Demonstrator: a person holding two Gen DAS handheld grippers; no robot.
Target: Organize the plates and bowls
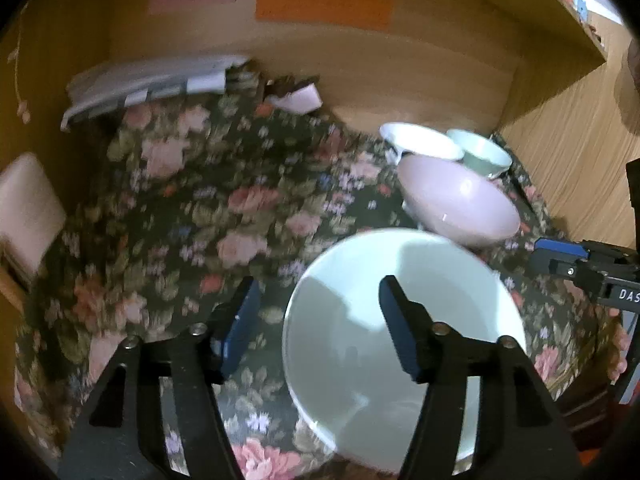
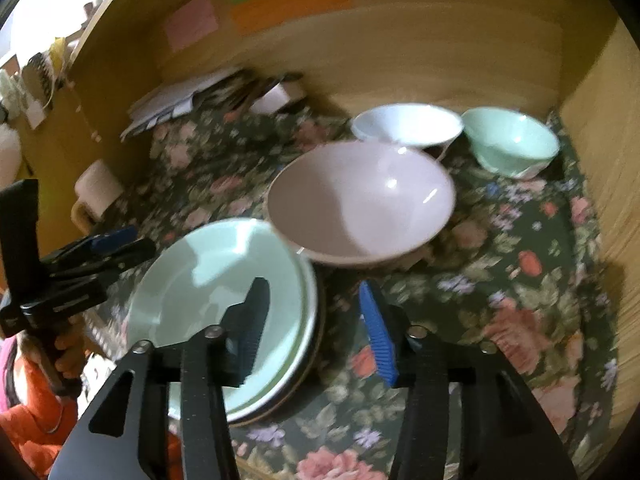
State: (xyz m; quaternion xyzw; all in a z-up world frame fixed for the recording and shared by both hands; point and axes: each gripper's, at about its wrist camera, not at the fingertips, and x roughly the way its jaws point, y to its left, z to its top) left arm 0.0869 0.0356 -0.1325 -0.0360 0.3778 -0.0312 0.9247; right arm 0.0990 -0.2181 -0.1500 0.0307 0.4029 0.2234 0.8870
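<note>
A pale green plate (image 1: 404,320) (image 2: 216,292) tops a short stack of plates on the floral cloth. My left gripper (image 1: 320,308) is open, its jaws straddling the plate's left rim. It shows at the left of the right wrist view (image 2: 108,246). My right gripper (image 2: 312,308) is open, its jaws straddling the stack's right rim. A pink bowl (image 1: 460,204) (image 2: 360,204) sits just behind the plates. A white bowl (image 1: 420,142) (image 2: 406,124) and a green bowl (image 1: 480,152) (image 2: 510,142) stand behind it.
The floral cloth (image 1: 208,208) (image 2: 500,280) lies inside a wooden alcove with walls at the back (image 1: 380,60) and right (image 2: 600,120). Papers (image 1: 152,80) lie at the back left. A pale mug (image 2: 98,192) stands at the left.
</note>
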